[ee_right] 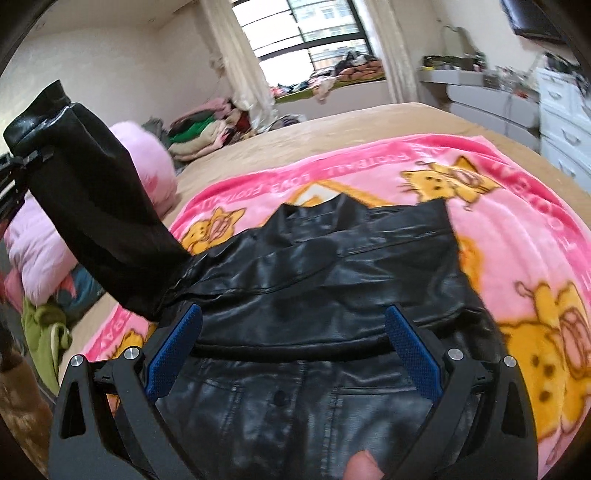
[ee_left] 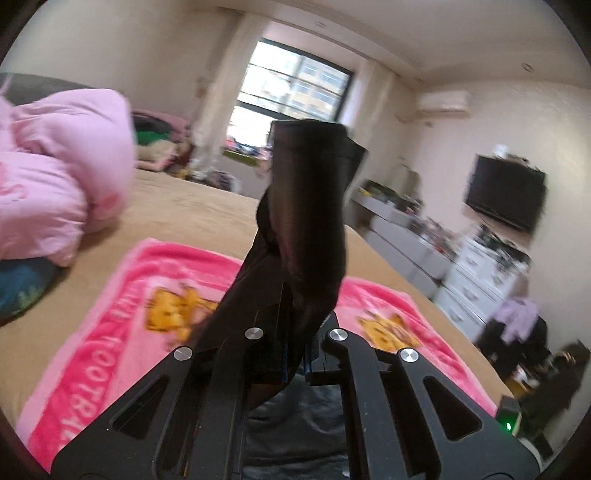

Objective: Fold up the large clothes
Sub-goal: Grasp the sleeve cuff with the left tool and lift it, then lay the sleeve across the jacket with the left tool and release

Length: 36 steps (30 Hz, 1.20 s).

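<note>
- Your left gripper (ee_left: 295,354) is matte black, with angular linkage arms, slotted cutouts and four round silver screw heads.
- Your right gripper (ee_right: 293,347) has the same black frame, silver screws and textured blue pads (ee_right: 173,354).

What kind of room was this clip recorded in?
Most likely a home bedroom: a bed with a pink cartoon blanket, a wall-mounted television above white drawers, and clothes piled by the window.
</note>
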Available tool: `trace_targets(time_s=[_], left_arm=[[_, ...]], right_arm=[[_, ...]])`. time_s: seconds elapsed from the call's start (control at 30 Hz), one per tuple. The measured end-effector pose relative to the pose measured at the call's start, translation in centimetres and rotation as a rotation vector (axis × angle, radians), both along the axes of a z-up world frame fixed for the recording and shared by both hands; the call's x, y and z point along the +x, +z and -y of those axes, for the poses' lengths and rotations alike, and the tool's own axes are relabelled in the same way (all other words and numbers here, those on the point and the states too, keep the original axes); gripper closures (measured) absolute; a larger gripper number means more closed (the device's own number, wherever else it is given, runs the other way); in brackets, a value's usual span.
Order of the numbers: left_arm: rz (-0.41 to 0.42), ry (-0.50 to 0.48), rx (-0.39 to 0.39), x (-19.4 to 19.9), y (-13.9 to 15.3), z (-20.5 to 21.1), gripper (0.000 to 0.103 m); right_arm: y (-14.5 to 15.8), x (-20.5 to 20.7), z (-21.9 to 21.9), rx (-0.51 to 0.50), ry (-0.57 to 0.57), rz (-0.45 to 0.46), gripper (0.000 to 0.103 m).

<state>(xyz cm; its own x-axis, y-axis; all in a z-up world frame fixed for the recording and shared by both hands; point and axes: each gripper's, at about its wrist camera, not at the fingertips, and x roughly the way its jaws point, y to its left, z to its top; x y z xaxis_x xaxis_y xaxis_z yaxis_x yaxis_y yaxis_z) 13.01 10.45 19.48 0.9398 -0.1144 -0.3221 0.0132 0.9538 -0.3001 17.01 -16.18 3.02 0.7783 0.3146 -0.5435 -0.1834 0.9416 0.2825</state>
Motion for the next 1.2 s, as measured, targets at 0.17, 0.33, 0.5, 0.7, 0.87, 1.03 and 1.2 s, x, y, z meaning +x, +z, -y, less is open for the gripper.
trace_targets(time_s=[0.17, 0.33, 0.5, 0.7, 0.87, 1.03, 1.2], left_arm=[[-0.079, -0.133, 0.042, 2.5, -3.1, 5.2, 0.103], [-0.186, -0.24, 0.1, 4.6, -8.3, 9.2, 0.103], [-0.267, -0.293, 0.178, 5.4, -12.2, 12.3, 0.102], [-0.374, -0.343, 0.296, 5.9, -17.0, 15.8, 0.086], [-0.459, -0.339, 0.451, 5.5, -20.5, 17.9, 0.045], [-0.497, -0.341, 0.58, 4.1, -22.8, 18.8, 0.019], [-0.496, -0.365, 0.596, 2.0, -22.8, 17.8, 0.011]], right_arm=[[-0.4, -1.1, 3.2, -0.007, -0.099, -0.017, 0.005], [-0.9, -2.1, 5.7, -0.014, -0.174, -0.028, 0.005], [-1.3, -3.0, 8.6, 0.007, -0.258, -0.034, 0.005], [-2.1, -3.4, 11.6, 0.065, -0.327, -0.061, 0.005], [-2.8, -2.6, 12.2, 0.165, -0.284, -0.103, 0.005], [-4.1, -0.8, 11.3, 0.32, -0.191, -0.171, 0.005], [-5.8, 2.1, 9.3, 0.379, -0.119, -0.276, 0.009]])
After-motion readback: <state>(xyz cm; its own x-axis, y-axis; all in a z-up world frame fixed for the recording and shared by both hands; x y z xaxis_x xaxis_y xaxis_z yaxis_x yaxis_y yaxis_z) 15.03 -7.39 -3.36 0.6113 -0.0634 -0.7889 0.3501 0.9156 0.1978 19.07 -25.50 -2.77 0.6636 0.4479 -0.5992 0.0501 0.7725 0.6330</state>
